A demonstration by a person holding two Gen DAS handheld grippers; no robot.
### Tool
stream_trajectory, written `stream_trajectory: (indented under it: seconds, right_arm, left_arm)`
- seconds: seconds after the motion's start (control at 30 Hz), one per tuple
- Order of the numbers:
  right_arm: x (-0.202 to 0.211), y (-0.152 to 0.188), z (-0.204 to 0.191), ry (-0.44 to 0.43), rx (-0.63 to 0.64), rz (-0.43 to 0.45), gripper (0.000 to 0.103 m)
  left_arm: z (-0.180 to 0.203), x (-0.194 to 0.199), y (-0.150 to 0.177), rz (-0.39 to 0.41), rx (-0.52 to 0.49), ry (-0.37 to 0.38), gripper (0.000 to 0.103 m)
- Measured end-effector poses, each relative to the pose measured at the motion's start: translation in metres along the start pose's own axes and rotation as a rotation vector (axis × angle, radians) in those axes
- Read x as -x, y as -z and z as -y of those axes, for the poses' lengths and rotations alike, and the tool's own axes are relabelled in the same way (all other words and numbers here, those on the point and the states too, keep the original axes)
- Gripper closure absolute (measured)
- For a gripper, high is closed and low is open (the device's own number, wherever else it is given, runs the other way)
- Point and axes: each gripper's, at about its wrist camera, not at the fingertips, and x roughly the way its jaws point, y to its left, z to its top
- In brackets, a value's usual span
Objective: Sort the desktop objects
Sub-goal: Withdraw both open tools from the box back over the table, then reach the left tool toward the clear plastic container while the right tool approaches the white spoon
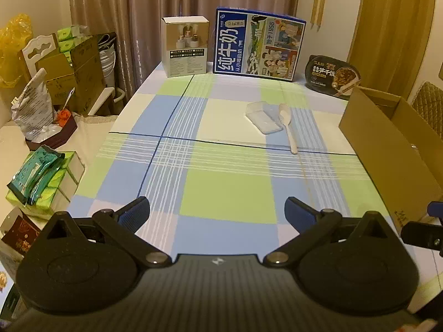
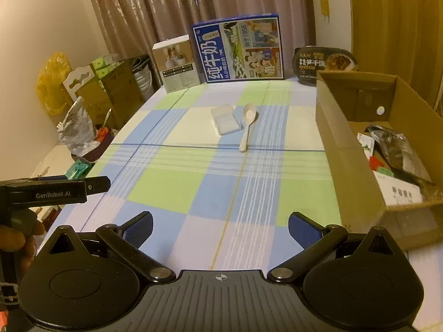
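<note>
Right wrist view: our right gripper (image 2: pixel 220 229) and left gripper (image 1: pixel 217 211) gape wide, empty; we risk skidding the white plastic spoon (image 2: pixel 247 126) against the clear plastic box (image 2: pixel 225 119).

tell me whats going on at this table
A person is tidying a checked tablecloth with a handheld gripper in each hand. The left gripper and right gripper are both open and empty, held low over the near edge. A white spoon and a clear plastic case lie side by side mid-table, not yet picked up. The cardboard box on the right already holds several packets. A milk carton box stands at the far edge.
</note>
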Motion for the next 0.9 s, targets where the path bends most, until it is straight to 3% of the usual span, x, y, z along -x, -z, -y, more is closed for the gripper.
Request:
stream_trajectory:
  seconds: [0.5,0.9]
  right_arm:
    - [-0.096,-0.043,0.022,0.045,0.05,0.018,0.002]
    - [-0.181,-0.087,0.044,0.1,0.071,0.052,0.041]
  left_arm:
    - [-0.009,-0.095,-0.044,0.021,-0.073,0.036,0.001]
    - [0.001,-0.183,-0.081,0.057,-0.12,0.081,0.001]
